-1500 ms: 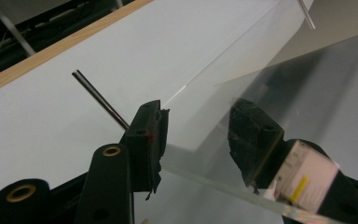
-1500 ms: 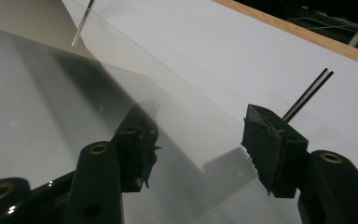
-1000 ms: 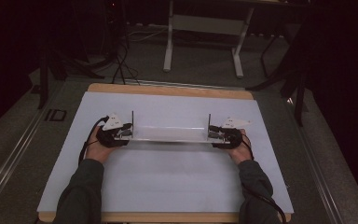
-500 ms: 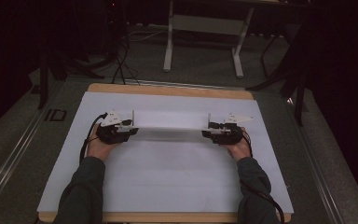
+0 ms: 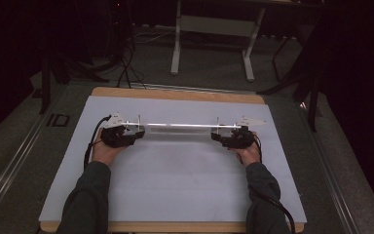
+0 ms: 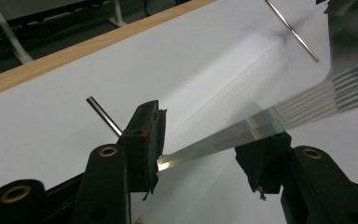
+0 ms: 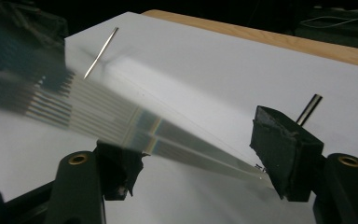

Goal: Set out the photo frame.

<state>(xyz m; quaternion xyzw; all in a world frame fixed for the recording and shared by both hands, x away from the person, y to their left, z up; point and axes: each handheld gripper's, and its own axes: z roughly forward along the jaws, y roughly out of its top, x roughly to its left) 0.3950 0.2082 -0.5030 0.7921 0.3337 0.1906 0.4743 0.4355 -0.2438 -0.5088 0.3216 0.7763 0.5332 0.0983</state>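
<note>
A clear plastic sheet (image 5: 180, 127) stretches across the middle of the frame above the white worktop (image 5: 175, 185), between two thin metal pins. The left tool (image 5: 135, 135) and the right tool (image 5: 219, 137) flank its ends. The right tool's jaws have just been opening and stand released around the sheet's edge; the left tool also gapes, with the sheet passing between its jaws.

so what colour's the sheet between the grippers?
Clear, see-through sheet; best in left gripper view.

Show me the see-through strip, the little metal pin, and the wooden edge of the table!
clear strip (image 5: 185, 126), high view, middle of its bright edge.
metal pin (image 6: 103, 115), left gripper view, its shaft beside the black jaw.
wooden table edge (image 5: 175, 93), high view, far side beyond the white sheet.
</note>
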